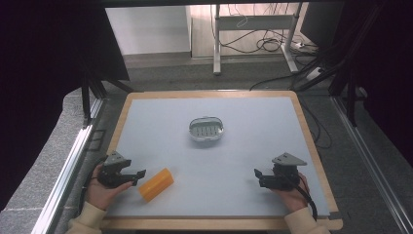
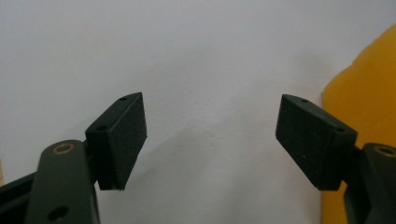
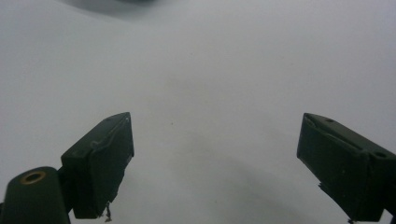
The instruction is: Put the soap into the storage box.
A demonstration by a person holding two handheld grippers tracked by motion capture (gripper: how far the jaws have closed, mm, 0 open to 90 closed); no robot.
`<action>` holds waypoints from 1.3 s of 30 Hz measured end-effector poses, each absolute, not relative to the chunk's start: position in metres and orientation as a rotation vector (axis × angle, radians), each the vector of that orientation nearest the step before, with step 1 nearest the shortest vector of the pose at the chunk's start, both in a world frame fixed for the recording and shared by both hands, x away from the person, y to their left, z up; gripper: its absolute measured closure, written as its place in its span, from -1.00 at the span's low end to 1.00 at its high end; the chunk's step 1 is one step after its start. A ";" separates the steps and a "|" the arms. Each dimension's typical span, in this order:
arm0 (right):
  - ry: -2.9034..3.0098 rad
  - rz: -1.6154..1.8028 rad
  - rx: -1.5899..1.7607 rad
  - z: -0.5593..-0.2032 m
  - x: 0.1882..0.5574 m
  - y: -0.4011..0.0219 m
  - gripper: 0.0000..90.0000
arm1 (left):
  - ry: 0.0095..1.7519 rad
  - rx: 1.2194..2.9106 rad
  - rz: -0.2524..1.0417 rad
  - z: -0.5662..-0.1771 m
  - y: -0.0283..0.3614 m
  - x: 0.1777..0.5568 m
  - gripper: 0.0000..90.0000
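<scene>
By left gripper [image 1: 138, 177], orange block [image 1: 156, 184], rectangular

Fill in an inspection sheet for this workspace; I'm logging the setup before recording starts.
Surface: pale grey mat on a wood-edged table, flat.
Job's things: orange rectangular block lying near the left gripper; oval grey slotted dish at mid-table.
Clutter: nothing seen.
Grippers: left gripper open, block beside its jaw; right gripper open, nothing between its jaws.
Cables: black cable trailing from the right gripper; loose cables on the floor beyond.
Surroundings: metal desk frame, dark curtains.
</scene>
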State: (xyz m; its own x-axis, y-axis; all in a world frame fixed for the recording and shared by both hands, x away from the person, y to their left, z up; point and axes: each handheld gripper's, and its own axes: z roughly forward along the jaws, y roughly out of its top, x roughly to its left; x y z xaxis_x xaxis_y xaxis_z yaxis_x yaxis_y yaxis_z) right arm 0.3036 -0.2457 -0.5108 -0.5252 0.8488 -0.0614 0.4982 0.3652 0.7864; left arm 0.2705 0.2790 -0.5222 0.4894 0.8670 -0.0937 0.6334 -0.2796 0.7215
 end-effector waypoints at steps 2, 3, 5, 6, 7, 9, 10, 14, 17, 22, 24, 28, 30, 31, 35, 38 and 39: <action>2.166 1.010 1.160 -0.509 0.304 -0.246 -0.75 | 1.234 2.020 0.414 -0.522 0.279 0.271 -0.43; 2.166 1.010 1.160 -0.509 0.304 -0.246 -0.75 | 1.234 2.022 0.411 -0.522 0.279 0.271 -0.43; 2.170 1.002 1.172 -0.512 0.307 -0.246 -0.75 | 1.229 2.024 0.421 -0.520 0.279 0.271 -0.43; 2.178 0.996 1.195 -0.515 0.309 -0.247 -0.76 | 1.227 2.024 0.426 -0.519 0.278 0.270 -0.43; 2.180 0.997 1.200 -0.515 0.310 -0.247 -0.76 | 1.223 2.028 0.427 -0.519 0.278 0.270 -0.43; 2.177 1.000 1.201 -0.515 0.310 -0.247 -0.76 | 1.220 2.033 0.427 -0.518 0.278 0.269 -0.43; 2.166 1.004 1.190 -0.513 0.309 -0.247 -0.76 | 1.216 2.039 0.428 -0.518 0.278 0.269 -0.43; 2.177 1.003 1.177 -0.513 0.307 -0.246 -0.74 | 1.204 2.051 0.429 -0.515 0.277 0.268 -0.43; 2.184 0.996 1.170 -0.514 0.306 -0.246 -0.73 | 1.188 2.066 0.431 -0.509 0.277 0.266 -0.43; 2.200 1.016 1.179 -0.515 0.308 -0.247 -0.69 | 1.187 2.055 0.412 -0.504 0.279 0.267 -0.43; 2.209 1.007 1.174 -0.516 0.310 -0.246 -0.68 | 1.194 2.052 0.401 -0.502 0.280 0.267 -0.42; 2.209 1.023 1.177 -0.516 0.309 -0.248 -0.67 | 1.206 2.045 0.392 -0.497 0.281 0.268 -0.39; 2.210 1.022 1.182 -0.515 0.310 -0.249 -0.67 | 1.214 2.048 0.385 -0.491 0.281 0.267 -0.38; 2.210 1.024 1.189 -0.515 0.310 -0.249 -0.67 | 1.214 2.048 0.385 -0.491 0.281 0.267 -0.38; 2.207 1.036 1.200 -0.514 0.308 -0.251 -0.67 | 1.217 2.043 0.383 -0.469 0.277 0.260 -0.38; 2.209 1.035 1.191 -0.514 0.307 -0.250 -0.67 | 1.212 2.052 0.379 -0.462 0.276 0.258 -0.39; 2.210 1.034 1.184 -0.513 0.307 -0.250 -0.67 | 1.209 2.056 0.380 -0.460 0.275 0.258 -0.39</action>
State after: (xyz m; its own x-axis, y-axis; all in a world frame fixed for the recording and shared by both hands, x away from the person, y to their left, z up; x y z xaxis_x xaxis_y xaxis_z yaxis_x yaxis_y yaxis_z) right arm 0.3070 -0.2500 -0.5134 -0.5453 0.8380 -0.0213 0.5206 0.3585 0.7749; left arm 0.2578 0.2754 -0.4599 0.5191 0.8490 -0.0983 0.6401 -0.3100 0.7029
